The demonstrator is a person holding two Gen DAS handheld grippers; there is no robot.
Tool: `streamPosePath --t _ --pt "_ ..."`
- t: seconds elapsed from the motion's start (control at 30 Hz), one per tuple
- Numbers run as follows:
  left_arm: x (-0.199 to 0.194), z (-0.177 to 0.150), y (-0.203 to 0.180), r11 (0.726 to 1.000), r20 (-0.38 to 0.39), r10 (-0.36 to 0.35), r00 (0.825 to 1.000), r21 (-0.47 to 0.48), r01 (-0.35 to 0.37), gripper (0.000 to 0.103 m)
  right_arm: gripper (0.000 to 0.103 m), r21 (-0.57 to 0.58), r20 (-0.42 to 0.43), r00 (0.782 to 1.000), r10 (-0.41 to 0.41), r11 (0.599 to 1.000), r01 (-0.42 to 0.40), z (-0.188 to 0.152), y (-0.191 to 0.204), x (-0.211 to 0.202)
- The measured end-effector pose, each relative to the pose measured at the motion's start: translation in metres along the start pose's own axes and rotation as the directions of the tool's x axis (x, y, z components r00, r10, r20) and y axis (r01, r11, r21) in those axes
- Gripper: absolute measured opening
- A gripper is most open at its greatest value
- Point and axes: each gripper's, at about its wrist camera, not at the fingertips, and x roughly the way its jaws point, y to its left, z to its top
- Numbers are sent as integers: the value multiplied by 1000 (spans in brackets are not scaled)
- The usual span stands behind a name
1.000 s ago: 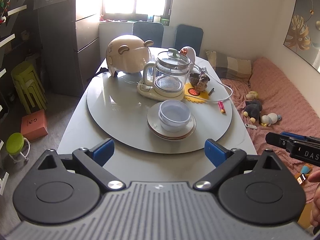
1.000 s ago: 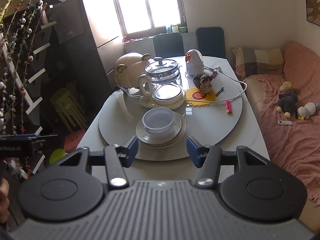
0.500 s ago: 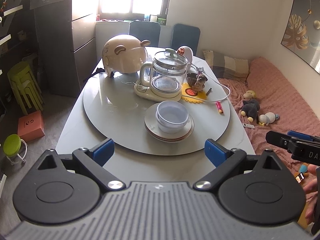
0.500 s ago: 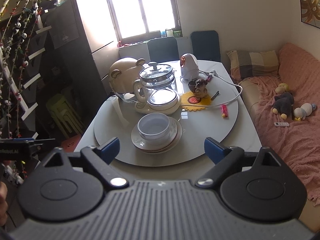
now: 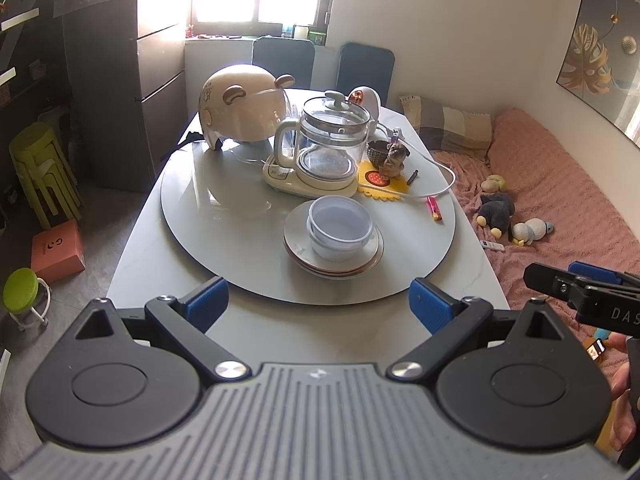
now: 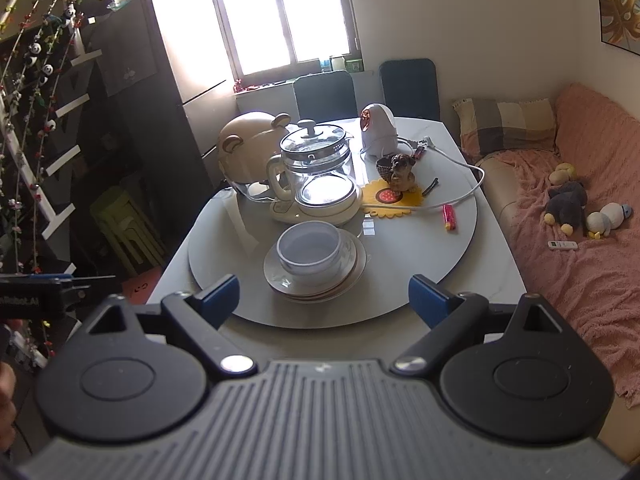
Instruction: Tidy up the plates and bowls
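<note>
Hiding the lower bowl's inside, nested white bowls top stacked plates, count unclear; left gripper and right gripper fingers spread apart, empty.

Hard to see

The bowls hide the middle of the plates; how many plates cannot be told.

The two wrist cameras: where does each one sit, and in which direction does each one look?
Left wrist view: sits on the left gripper, looks down across the table; its open blue-tipped fingers show, with the right gripper at the right edge.
Right wrist view: sits on the right gripper, facing the same table; its fingers, just opened, hold nothing, and the left gripper shows at the left edge.
Both share the bowls stacked on plates, and the glass kettle.
</note>
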Motion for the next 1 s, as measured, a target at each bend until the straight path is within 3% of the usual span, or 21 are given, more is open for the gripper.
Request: streamPosePath --t 1.0 --pt "7 -5 -4 1000 -2 -14 1000 2 14 99 93 -3 3 1000 -8 1000 8 -2 0 -2"
